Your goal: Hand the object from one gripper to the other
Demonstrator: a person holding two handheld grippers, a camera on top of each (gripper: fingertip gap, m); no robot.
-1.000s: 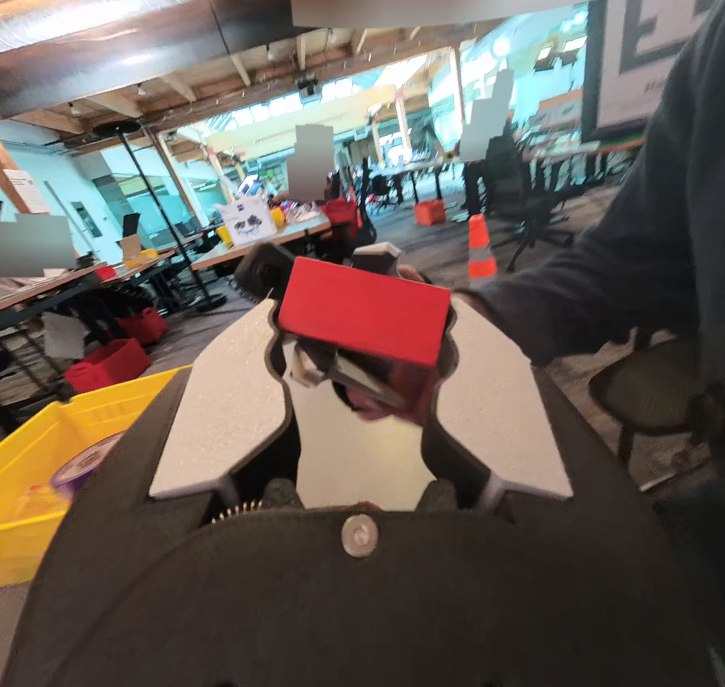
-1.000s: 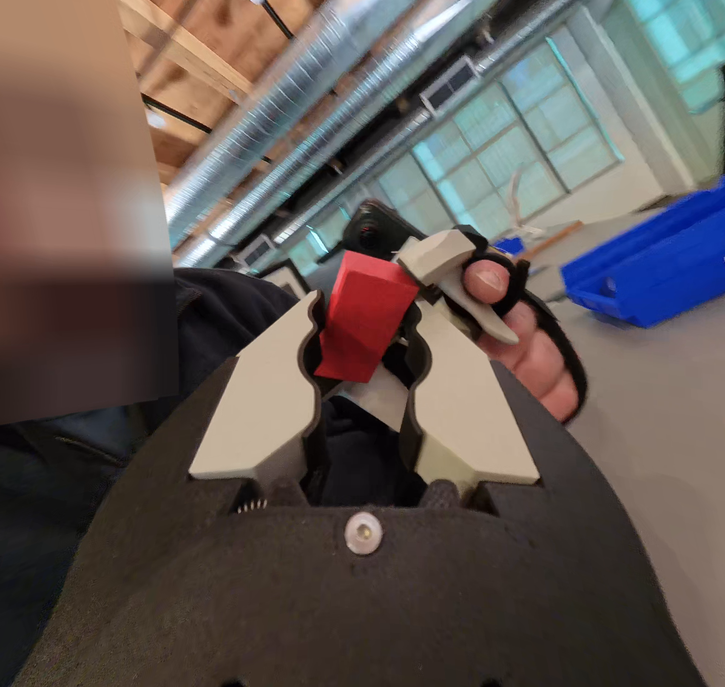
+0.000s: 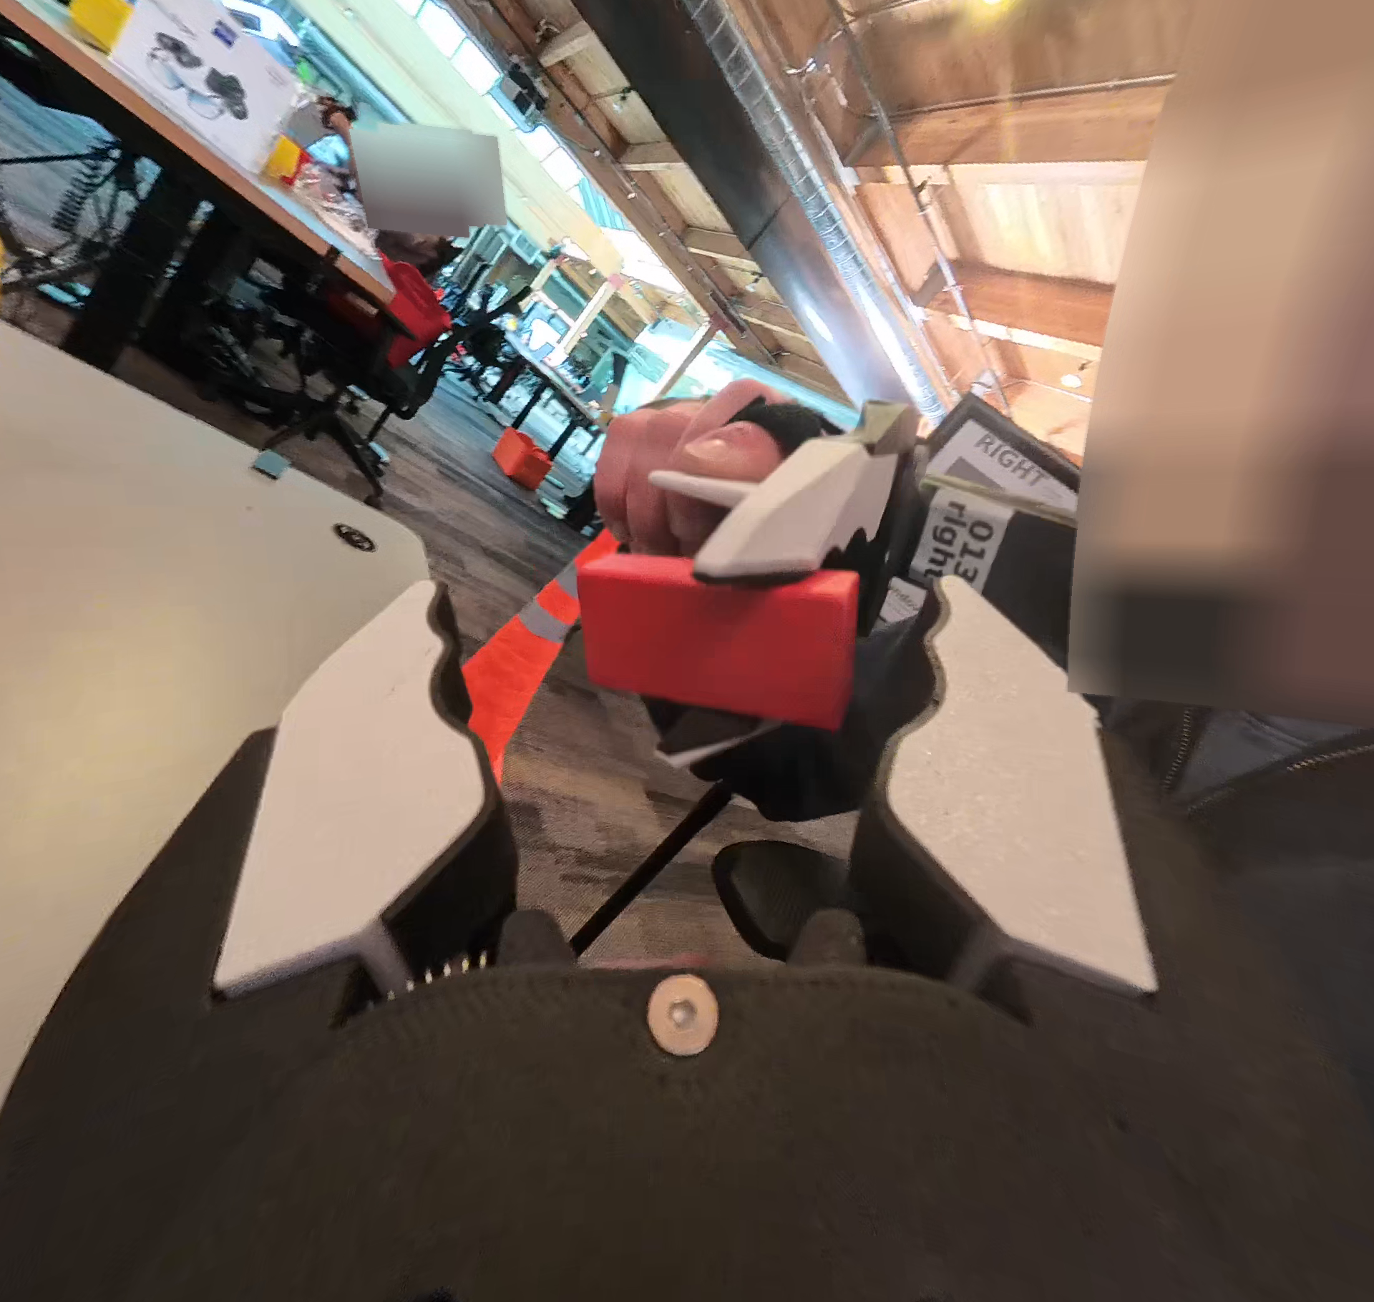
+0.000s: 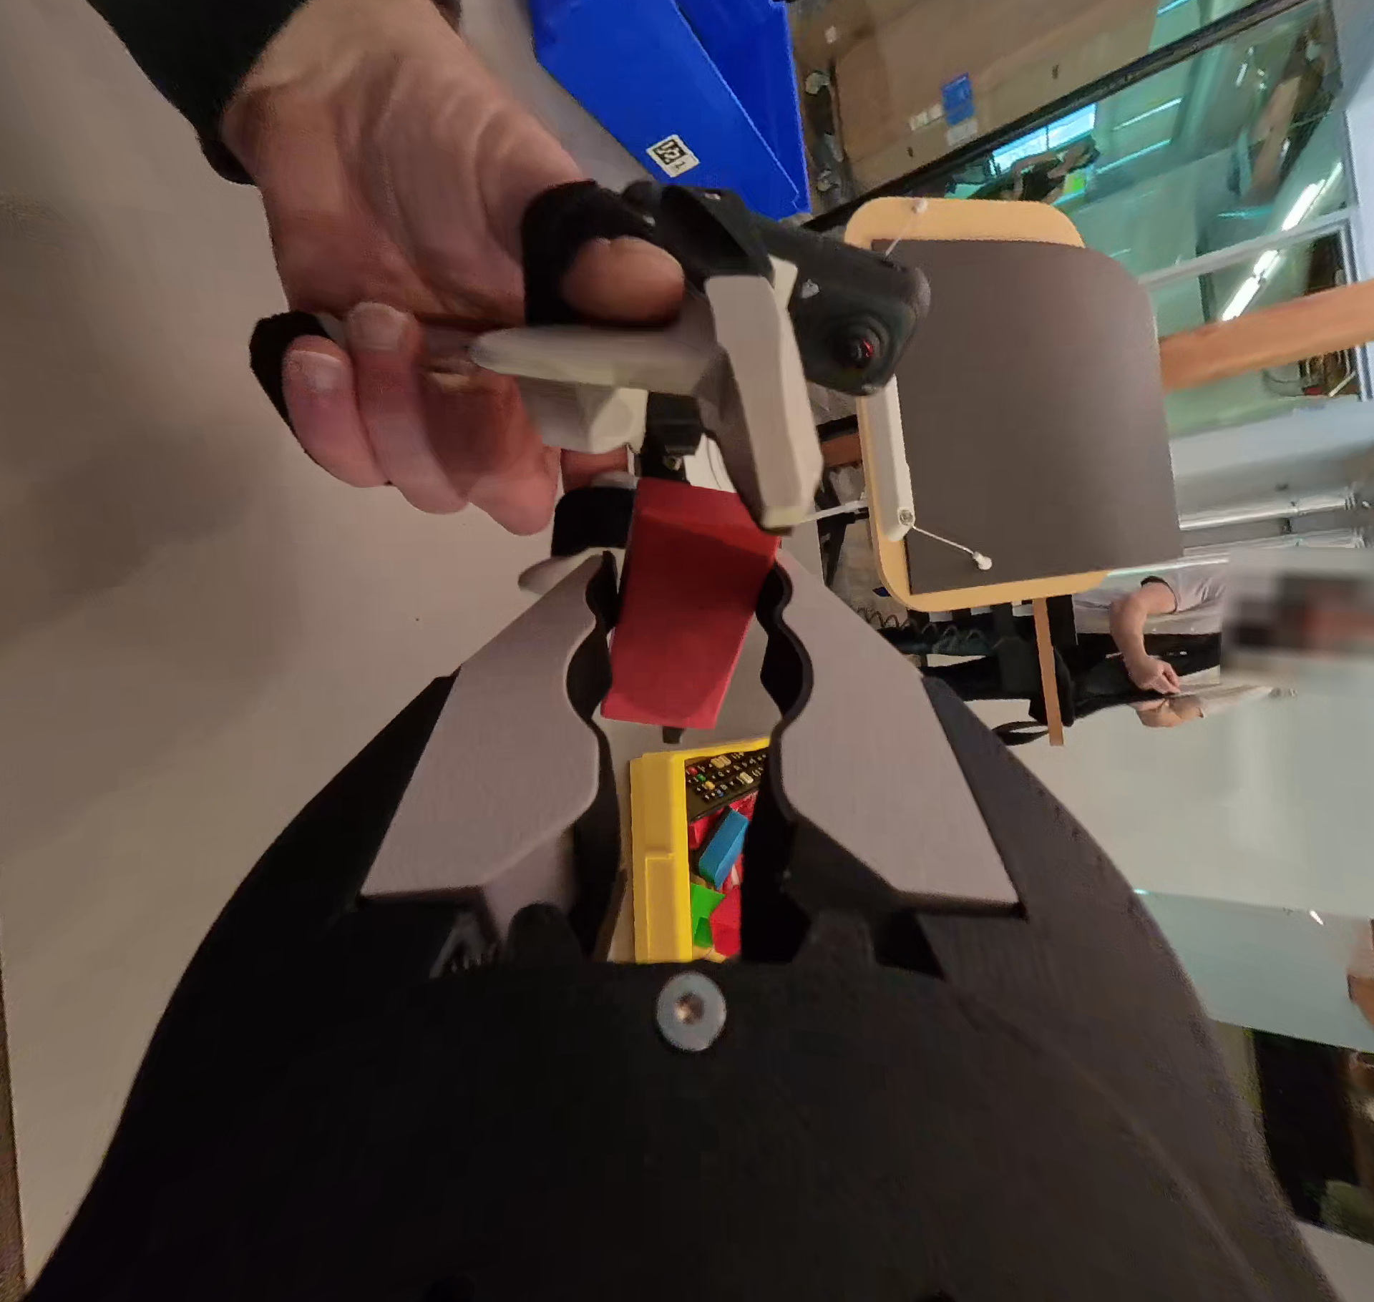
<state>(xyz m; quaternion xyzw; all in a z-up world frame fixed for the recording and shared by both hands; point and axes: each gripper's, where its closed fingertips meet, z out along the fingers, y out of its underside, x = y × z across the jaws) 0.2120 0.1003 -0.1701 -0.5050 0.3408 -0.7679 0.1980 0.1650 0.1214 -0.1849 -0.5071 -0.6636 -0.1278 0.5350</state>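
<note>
Printed words and digits stand on a white label [image 3: 955, 545] and a framed white sign [image 3: 1004, 463]; a code sticker [image 4: 671, 154] marks the blue bin [image 4: 654, 70]

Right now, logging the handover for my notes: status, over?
Left gripper open, fingers either side of the red block, not touching. Right gripper shut on it. Nothing in the way.

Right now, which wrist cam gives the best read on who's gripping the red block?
The left wrist view. There the red block shows a whole broad face, pinched by the right gripper, while the left gripper stands open, clear of it. The right wrist view shows the block end-on between its own fingers, contact less clear.
</note>
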